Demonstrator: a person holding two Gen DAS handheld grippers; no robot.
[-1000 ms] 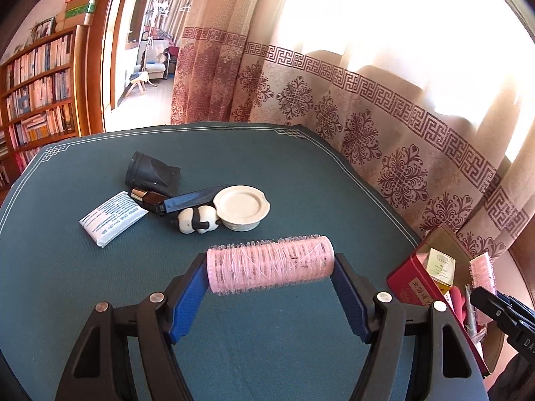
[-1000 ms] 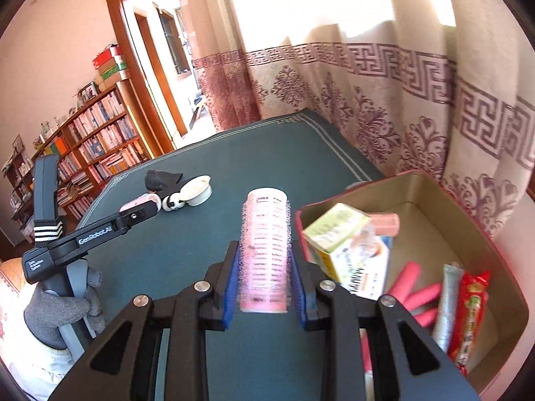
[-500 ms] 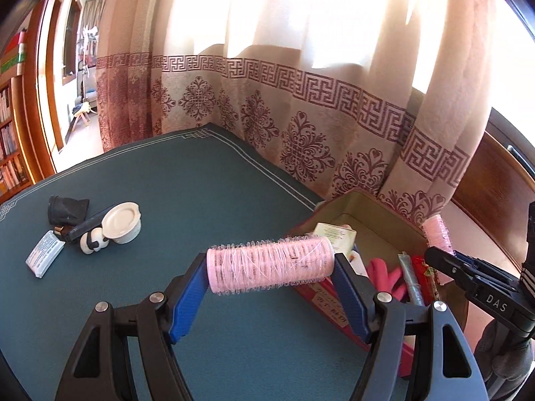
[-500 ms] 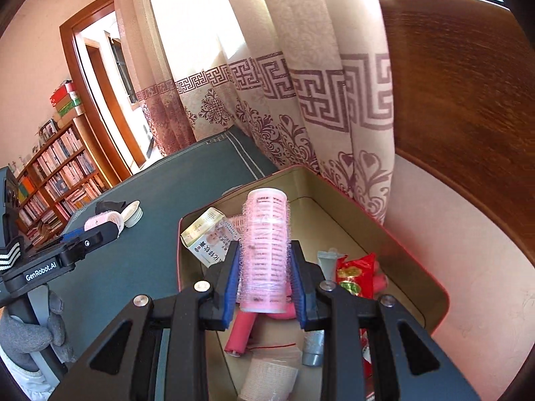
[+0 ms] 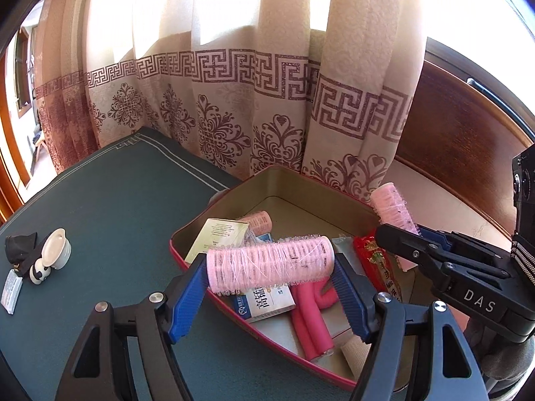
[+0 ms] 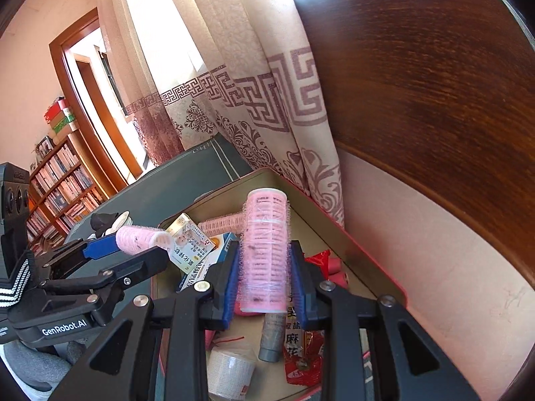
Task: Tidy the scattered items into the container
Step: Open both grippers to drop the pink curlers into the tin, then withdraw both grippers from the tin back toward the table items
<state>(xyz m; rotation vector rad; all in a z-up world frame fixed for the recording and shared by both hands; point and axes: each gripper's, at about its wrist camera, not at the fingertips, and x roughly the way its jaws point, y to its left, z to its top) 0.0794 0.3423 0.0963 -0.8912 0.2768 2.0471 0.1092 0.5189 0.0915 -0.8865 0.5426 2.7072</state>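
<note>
Above the container (image 5: 187, 234) at lower centre, having swung over from the counter (image 5: 100, 200), both grippers are pinching pink rollers, left (image 5: 271, 264) endwise, right (image 6: 265, 250) sidewise, making release next.

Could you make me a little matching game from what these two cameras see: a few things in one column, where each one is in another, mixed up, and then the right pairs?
Things:
1. crosswise pink hair roller
2. endwise pink hair roller
3. white lid
4. red snack packet

Places:
A. lying inside the box
B. clamped in the left gripper
C. lying on the green table
D. clamped in the right gripper

Pairs: 1-B, 2-D, 3-C, 4-A
</note>
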